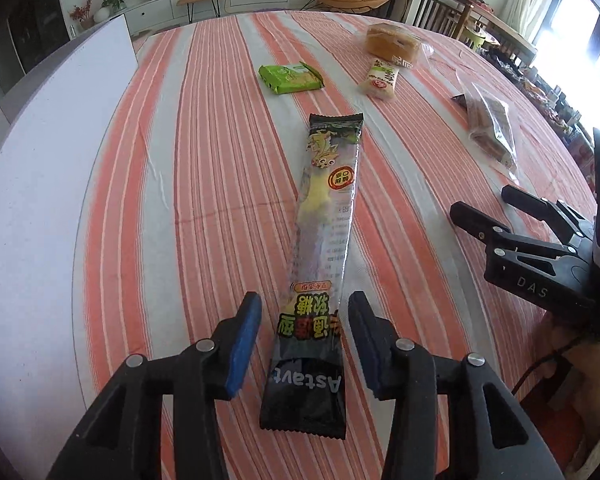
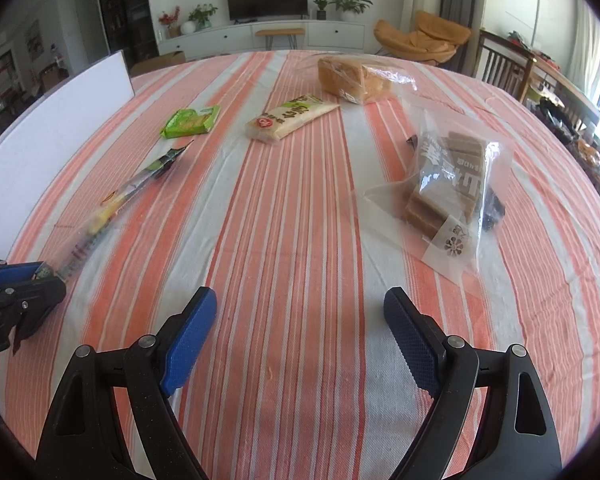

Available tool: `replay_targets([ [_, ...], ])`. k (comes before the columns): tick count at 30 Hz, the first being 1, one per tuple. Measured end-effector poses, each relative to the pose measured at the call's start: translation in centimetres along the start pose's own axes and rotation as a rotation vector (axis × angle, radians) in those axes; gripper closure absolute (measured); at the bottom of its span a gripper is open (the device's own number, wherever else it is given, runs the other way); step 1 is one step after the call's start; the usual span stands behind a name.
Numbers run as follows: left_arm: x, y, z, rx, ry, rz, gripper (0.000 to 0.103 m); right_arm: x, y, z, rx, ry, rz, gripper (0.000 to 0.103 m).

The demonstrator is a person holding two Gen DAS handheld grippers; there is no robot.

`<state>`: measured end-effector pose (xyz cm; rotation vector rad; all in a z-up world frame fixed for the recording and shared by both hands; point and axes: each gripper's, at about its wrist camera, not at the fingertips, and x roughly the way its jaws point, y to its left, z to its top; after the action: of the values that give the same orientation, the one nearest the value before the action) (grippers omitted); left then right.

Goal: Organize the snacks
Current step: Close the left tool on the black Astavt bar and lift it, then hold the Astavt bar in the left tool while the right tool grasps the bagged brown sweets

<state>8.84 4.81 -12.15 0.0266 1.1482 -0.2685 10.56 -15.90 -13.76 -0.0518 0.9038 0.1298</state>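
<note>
Striped tablecloth (image 1: 204,184), snacks scattered, candy stick up front.
Left gripper (image 1: 304,332) stood part-open, pads clear of the long candy packet (image 1: 324,240) lying between them, its length running straight away; right gripper (image 2: 300,332) hovered wide and empty, farther off.

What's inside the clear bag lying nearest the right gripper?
The clear bag holds a stack of brown slices under a printed label. A dark item pokes out beneath its far edge; what it is stays covered.
</note>
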Motion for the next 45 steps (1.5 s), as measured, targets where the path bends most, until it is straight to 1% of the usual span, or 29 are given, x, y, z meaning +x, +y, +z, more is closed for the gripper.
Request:
replay_targets([
  [1, -0.1, 0.0, 0.0, -0.003, -0.013, -0.006, 0.026, 0.0, -0.1, 0.0, 0.0, 0.0, 0.0, 0.015],
  [2, -0.2, 0.0, 0.4, -0.002, -0.039, 0.003, 0.021, 0.0, 0.0, 0.0, 0.0, 0.0, 0.0, 0.015],
  [3, 0.0, -0.2, 0.9, 0.0, -0.063, 0.023, 0.021, 0.0, -0.1, 0.0, 0.0, 0.0, 0.001, 0.015],
  [4, 0.5, -0.3, 1.4, 0.002, -0.069, 0.038, 0.021, 0.0, 0.0, 0.0, 0.0, 0.0, 0.001, 0.015],
  [6, 2.1, -0.6, 2.8, 0.003, -0.051, 0.051, 0.021, 0.0, 0.0, 0.0, 0.001, -0.001, 0.001, 0.015],
  [7, 2.9, -0.8, 3.5, 0.005, -0.049, 0.07, 0.02, 0.0, -0.1, 0.0, 0.0, 0.0, 0.001, 0.015],
  [9, 3.6, -1.4, 4.3, 0.034, -0.078, 0.122, 0.018, 0.0, -0.1, 0.0, 0.0, -0.001, 0.002, 0.015],
  [11, 3.8, -0.9, 4.9, 0.011, -0.11, 0.141, 0.018, 0.0, -0.1, 0.0, 0.0, 0.0, 0.001, 0.015],
  [13, 3.9, 0.6, 5.3, -0.051, -0.135, 0.17, 0.018, 0.0, -0.1, 0.0, 0.0, -0.001, 0.001, 0.015],
  [14, 3.8, 1.5, 5.3, -0.084, -0.145, 0.165, 0.018, 0.0, -0.1, 0.0, 0.0, -0.001, 0.001, 0.015],
  [16, 3.8, 2.9, 5.2, -0.121, -0.159, 0.194, 0.018, 0.0, 0.0, 0.0, -0.001, -0.001, 0.001, 0.015],
  [17, 3.7, 3.4, 5.1, -0.127, -0.169, 0.198, 0.018, 0.0, 0.0, 0.0, -0.001, -0.001, 0.001, 0.015],
  [20, 3.8, 4.0, 4.7, -0.11, -0.205, 0.202, 0.012, -0.1, 0.0, 0.0, -0.001, -0.002, 0.003, 0.015],
  [22, 3.8, 4.3, 4.3, -0.118, -0.223, 0.2, 0.01, -0.5, -0.3, 0.0, 0.014, -0.023, 0.02, 0.017],
  [23, 3.9, 4.3, 4.4, -0.12, -0.221, 0.201, 0.009, -1.0, -0.5, 0.0, 0.034, -0.048, 0.037, 0.016],
  [25, 3.9, 4.2, 4.4, -0.124, -0.219, 0.203, 0.007, -2.8, -1.7, 0.3, 0.104, -0.135, 0.063, 0.016],
  [27, 4.0, 4.3, 4.4, -0.131, -0.214, 0.2, 0.003, -4.8, -3.8, 0.4, 0.198, -0.23, 0.025, 0.016],
  [29, 4.0, 4.1, 4.5, -0.131, -0.212, 0.2, 0.002, -5.8, -7.3, 0.0, 0.36, -0.281, 0.009, 0.016],
  [30, 4.1, 4.1, 4.5, -0.129, -0.209, 0.199, 0.001, -5.8, -9.1, -0.3, 0.449, -0.281, 0.005, 0.016],
  [31, 4.1, 4.1, 4.5, -0.128, -0.208, 0.198, 0.001, -5.2, -10.9, -0.4, 0.541, -0.259, 0.004, 0.015],
  [32, 4.1, 4.1, 4.5, -0.128, -0.208, 0.198, 0.0, -4.3, -12.1, -0.4, 0.604, -0.218, 0.015, 0.015],
  [33, 4.1, 4.1, 4.5, -0.128, -0.208, 0.197, 0.0, -3.4, -13.1, -0.1, 0.649, -0.176, 0.039, 0.015],
  [34, 4.1, 4.1, 4.6, -0.128, -0.208, 0.197, 0.0, -2.5, -13.7, 0.4, 0.666, -0.145, 0.062, 0.015],
  [37, 4.1, 4.1, 4.5, -0.128, -0.208, 0.197, 0.0, 0.2, -13.7, 2.9, 0.648, -0.039, 0.1, 0.015],
  [40, 4.1, 4.1, 4.5, -0.128, -0.208, 0.197, 0.0, 2.3, -12.7, 5.9, 0.608, 0.03, 0.089, 0.015],
  [43, 4.1, 4.1, 4.5, -0.128, -0.208, 0.197, 0.0, 4.1, -11.3, 8.2, 0.54, 0.099, -0.024, 0.015],
  [44, 4.1, 4.1, 4.5, -0.128, -0.209, 0.197, 0.0, 4.7, -10.5, 8.7, 0.484, 0.127, -0.07, 0.015],
  [45, 4.1, 4.1, 4.5, -0.128, -0.208, 0.197, 0.0, 5.4, -9.6, 8.9, 0.402, 0.163, -0.13, 0.015],
])
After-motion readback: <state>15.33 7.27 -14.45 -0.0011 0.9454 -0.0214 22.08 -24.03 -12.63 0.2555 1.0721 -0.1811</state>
